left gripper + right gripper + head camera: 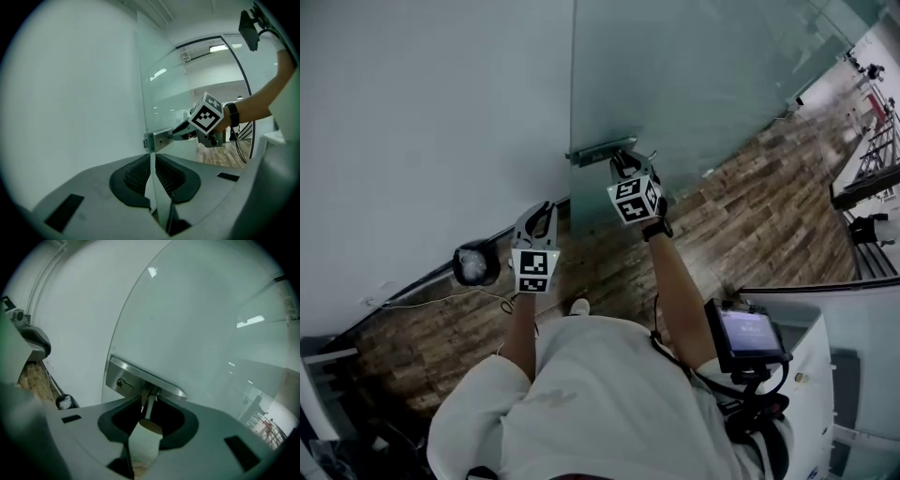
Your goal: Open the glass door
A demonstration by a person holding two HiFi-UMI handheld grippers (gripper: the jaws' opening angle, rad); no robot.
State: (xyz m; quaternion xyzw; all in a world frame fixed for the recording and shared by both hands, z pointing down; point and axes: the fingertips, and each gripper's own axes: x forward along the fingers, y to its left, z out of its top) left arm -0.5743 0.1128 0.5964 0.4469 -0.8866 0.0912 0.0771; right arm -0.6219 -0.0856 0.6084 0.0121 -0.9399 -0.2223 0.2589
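1. Your right claw [149, 404] is closed on the handle [154, 383], jaws pinching its stem just under the lever, right of the keyhole plate [123, 380].
2. The handle sits at the left edge of the door [197, 315], a tall glass pane running off to the right. The white wall [422, 122] meets that edge on the left.
3. Your left claw [151, 161] hangs nearer you and to the left, jaws together and holding nothing. It points at the door's edge without touching it.
4. Step in hand, by the look of it: the handle is taken and the door is ready to be swung. Whether the latch is free cannot be told from here.
5. Next move: hold the pinch firm on the smooth metal, press the lever if the latch resists, and draw the door along its arc. Step with it over the wood floor [750, 216], left claw clear of the edge.
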